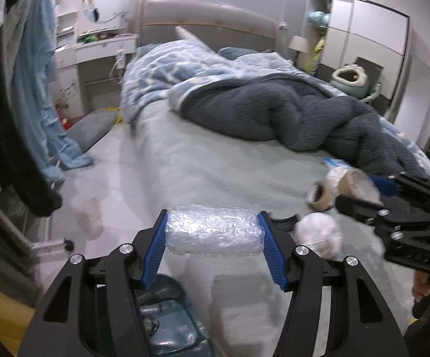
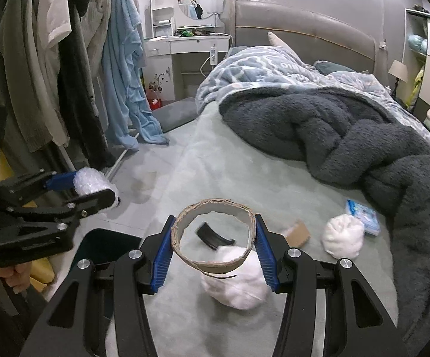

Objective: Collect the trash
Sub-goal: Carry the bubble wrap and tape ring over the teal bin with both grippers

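Observation:
My left gripper point(image 1: 213, 232) is shut on a roll of bubble wrap point(image 1: 213, 230) and holds it over the bed's near left corner; it also shows in the right wrist view point(image 2: 95, 187). My right gripper point(image 2: 213, 238) is shut on a cardboard tape ring point(image 2: 215, 263), held above the bed; the ring also shows in the left wrist view point(image 1: 360, 186). On the sheet lie two white cotton wads point(image 2: 344, 236) point(image 2: 238, 285), a small cardboard tube point(image 2: 296, 233), a black curved piece point(image 2: 215, 236) and a blue-white packet point(image 2: 363, 217).
A dark bin with a liner point(image 1: 167, 321) stands on the floor below my left gripper; it also shows in the right wrist view point(image 2: 104, 247). A grey fleece blanket point(image 2: 348, 136) is heaped on the bed. Clothes point(image 2: 66, 74) hang at the left.

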The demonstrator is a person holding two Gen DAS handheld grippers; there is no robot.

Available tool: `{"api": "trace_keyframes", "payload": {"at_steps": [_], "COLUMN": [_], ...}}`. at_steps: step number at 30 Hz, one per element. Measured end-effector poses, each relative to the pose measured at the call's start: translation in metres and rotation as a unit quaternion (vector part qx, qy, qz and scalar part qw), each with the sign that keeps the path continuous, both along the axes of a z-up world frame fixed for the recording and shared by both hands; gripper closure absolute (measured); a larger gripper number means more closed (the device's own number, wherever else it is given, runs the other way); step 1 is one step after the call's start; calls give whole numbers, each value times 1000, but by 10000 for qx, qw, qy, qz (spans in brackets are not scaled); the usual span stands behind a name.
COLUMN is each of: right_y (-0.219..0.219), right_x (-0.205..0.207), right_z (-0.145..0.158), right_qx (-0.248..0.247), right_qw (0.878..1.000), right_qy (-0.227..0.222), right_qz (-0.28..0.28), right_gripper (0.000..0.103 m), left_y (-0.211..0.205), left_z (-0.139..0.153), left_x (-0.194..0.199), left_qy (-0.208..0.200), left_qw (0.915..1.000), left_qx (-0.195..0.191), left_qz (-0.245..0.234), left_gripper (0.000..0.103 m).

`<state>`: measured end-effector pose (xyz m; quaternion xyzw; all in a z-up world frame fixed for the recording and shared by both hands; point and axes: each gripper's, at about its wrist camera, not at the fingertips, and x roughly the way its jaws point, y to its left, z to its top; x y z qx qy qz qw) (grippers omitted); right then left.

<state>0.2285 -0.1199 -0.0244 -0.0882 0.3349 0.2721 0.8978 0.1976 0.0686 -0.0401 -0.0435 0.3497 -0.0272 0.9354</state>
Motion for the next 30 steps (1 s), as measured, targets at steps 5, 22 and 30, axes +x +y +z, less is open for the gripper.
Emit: {"api": "trace_keyframes", "payload": {"at_steps": [5,22,30], "right_y": [27,123,159], "right_x": [-1,-11,-14], "right_z": [2,-17,-33], "right_qx": [6,-80,-209], "right_qw": [9999,9954,9915], "right_qy": [-17,272,451], "right_qz": [157,915,1203], "right_gripper": [51,51,51], "left_y": [30,117,143], "left_z": [-17,-84,-121], "left_x": [0,-8,-17], "left_qy": [343,1555,2244], "left_qw": [9989,9833,9696], "left_qx": [-67,-224,-316], "left_qz": [305,921,926], "left_gripper": [41,41,41]}}
